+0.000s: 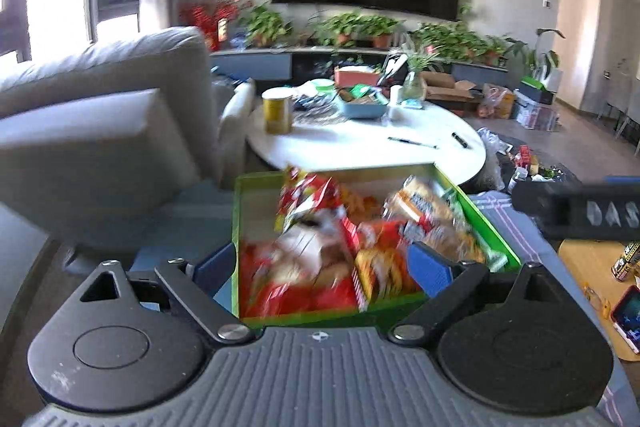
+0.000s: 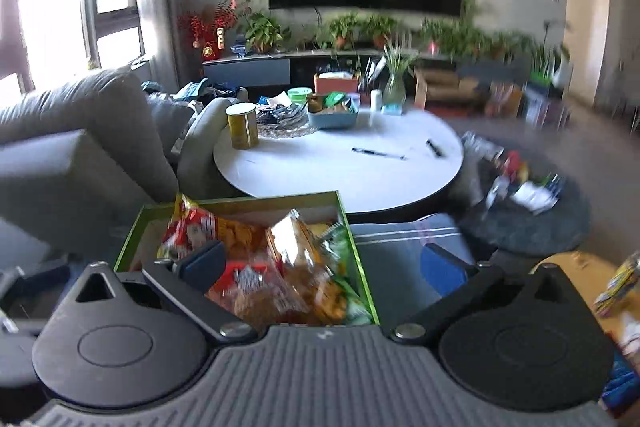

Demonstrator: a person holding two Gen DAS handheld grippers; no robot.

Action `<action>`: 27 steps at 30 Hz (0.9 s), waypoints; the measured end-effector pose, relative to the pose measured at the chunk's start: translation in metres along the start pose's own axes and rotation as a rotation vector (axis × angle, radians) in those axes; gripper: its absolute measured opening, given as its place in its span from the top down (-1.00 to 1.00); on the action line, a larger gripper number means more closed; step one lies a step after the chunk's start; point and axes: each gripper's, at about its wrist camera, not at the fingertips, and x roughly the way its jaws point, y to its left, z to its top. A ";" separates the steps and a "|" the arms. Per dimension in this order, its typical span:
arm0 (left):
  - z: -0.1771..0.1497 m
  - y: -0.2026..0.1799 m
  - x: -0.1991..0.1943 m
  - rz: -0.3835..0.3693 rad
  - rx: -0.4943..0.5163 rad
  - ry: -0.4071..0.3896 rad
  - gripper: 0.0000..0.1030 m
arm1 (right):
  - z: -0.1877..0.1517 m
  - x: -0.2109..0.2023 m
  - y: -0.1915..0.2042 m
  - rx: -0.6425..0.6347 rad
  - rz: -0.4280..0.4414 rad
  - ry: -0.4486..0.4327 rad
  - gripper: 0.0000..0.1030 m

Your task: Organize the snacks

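With the left gripper [image 1: 326,267] and right gripper [image 2: 322,263] both spread and holding nothing, I judge a drop finished, the snack packets [image 1: 340,247] heaped in the green box [image 1: 236,227] below; next, fetch another stray packet.

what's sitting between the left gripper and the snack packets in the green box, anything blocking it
Nothing visible blocks it. The left gripper is open and holds nothing, right above the green box, whose top is open with the snack packets piled in plain reach. The right gripper is open too, straddling the box's right wall.
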 end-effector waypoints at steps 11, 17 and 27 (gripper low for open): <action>-0.071 0.000 -0.115 0.033 -0.031 -0.030 -0.79 | -0.057 -0.093 -0.005 0.006 0.042 -0.001 -0.95; -0.098 -0.003 -0.157 0.032 -0.021 -0.085 -0.79 | -0.086 -0.125 -0.004 0.019 0.046 -0.017 -0.95; -0.118 -0.006 -0.190 0.053 -0.005 -0.127 -0.79 | -0.115 -0.152 -0.009 0.022 0.047 -0.055 -0.95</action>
